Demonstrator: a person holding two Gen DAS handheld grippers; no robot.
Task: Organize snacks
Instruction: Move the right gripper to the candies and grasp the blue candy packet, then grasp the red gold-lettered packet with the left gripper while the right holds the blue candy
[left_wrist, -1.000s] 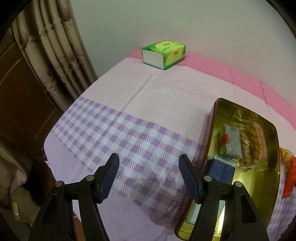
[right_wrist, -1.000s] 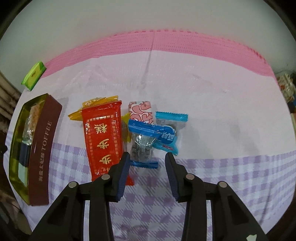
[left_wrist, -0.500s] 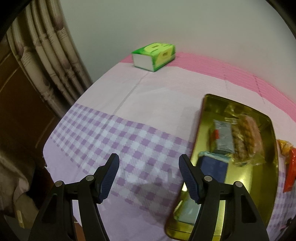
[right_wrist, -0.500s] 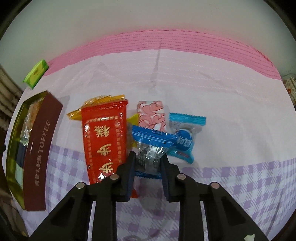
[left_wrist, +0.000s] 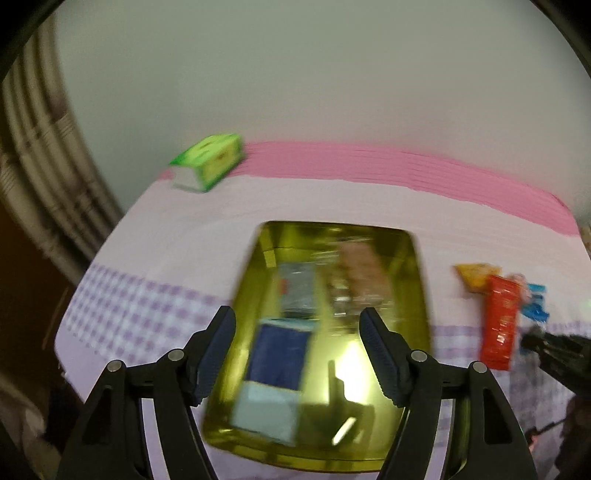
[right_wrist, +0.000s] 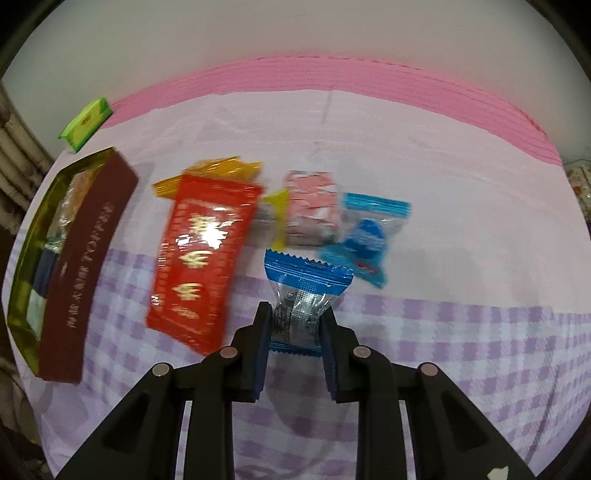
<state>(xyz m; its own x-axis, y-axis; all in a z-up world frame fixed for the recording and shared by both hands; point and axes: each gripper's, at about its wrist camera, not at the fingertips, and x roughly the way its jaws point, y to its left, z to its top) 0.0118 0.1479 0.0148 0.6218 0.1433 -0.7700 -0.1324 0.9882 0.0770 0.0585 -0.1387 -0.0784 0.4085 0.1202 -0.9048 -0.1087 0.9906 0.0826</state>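
Observation:
My right gripper (right_wrist: 295, 325) is shut on a blue-and-clear wrapped candy (right_wrist: 303, 295) and holds it just above the cloth. Beside it lie a red packet (right_wrist: 203, 258), a yellow packet (right_wrist: 218, 170), a pink snack (right_wrist: 312, 210) and a light-blue candy (right_wrist: 369, 236). The gold toffee tin (right_wrist: 22, 280) with a maroon side stands at the left. In the left wrist view my left gripper (left_wrist: 297, 350) is open and empty over the tin (left_wrist: 251, 288), which holds several snacks. The red packet (left_wrist: 500, 325) lies to its right.
A green tissue box (left_wrist: 208, 162) sits at the far left corner of the table, also in the right wrist view (right_wrist: 86, 123). A curtain (left_wrist: 40, 177) hangs at the left. The cloth is pink at the back and purple-checked at the front.
My right gripper closed on the blue-and-clear candy and lifted it off the pile. My left gripper swung right and now hangs over the tin, still open.

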